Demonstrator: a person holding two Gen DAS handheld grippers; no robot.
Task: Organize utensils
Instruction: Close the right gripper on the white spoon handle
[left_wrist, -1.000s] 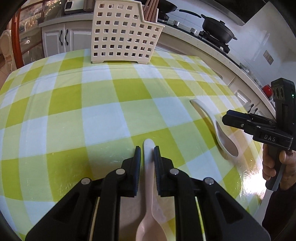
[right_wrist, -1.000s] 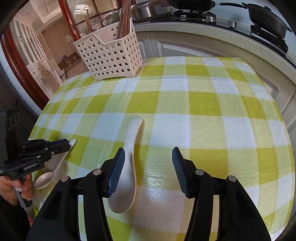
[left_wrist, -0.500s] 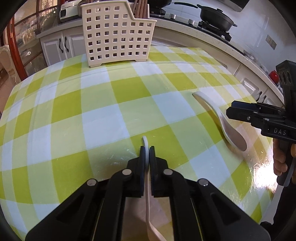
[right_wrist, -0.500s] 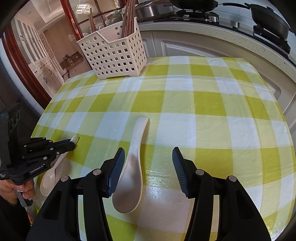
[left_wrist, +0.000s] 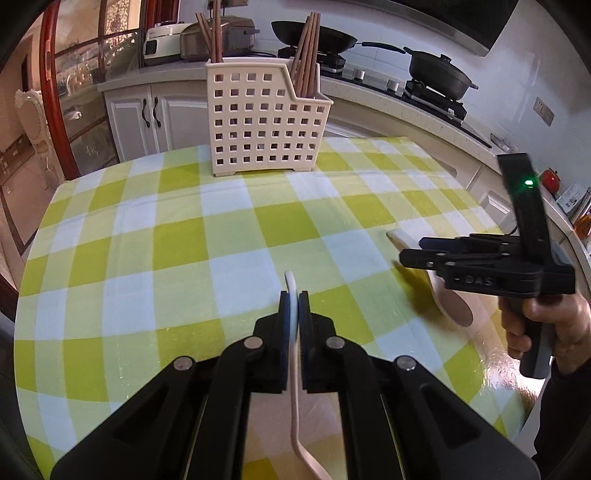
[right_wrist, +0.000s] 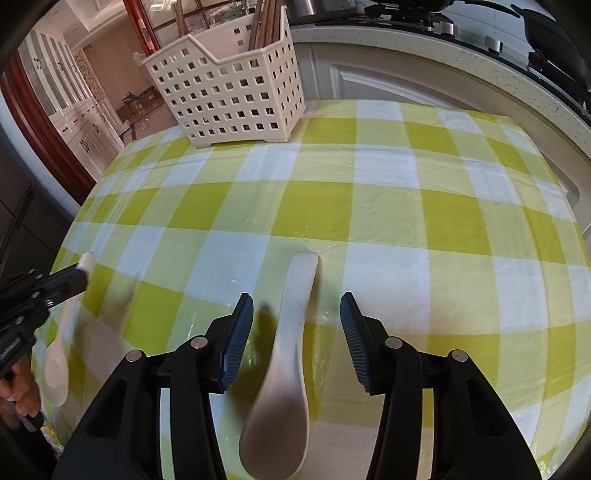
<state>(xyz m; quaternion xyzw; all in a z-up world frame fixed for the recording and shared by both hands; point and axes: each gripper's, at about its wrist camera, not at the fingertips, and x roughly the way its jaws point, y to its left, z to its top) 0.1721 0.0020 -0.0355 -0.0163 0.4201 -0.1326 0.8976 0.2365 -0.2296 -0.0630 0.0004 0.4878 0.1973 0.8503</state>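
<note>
My left tool (left_wrist: 294, 295) is clamped narrow on the handle of the small pale spoon (left_wrist: 294, 354), handle tip poking past the pads, bowl end trailing back under the tool, lifted off the cloth. My right tool (right_wrist: 296, 306) is spread wide, one pad on each side of the white soup spoon (right_wrist: 286, 373), not touching it. That spoon lies flat on the worktop (right_wrist: 406, 206), bowl towards me, handle pointing away. Green-and-white check cloth covers the worktop. At the far edge stands the cream perforated caddy (left_wrist: 264, 122), upright, brown chopsticks (left_wrist: 308, 55) sticking out of it. Kitchen counter with black pans (left_wrist: 439, 70) behind.
</note>
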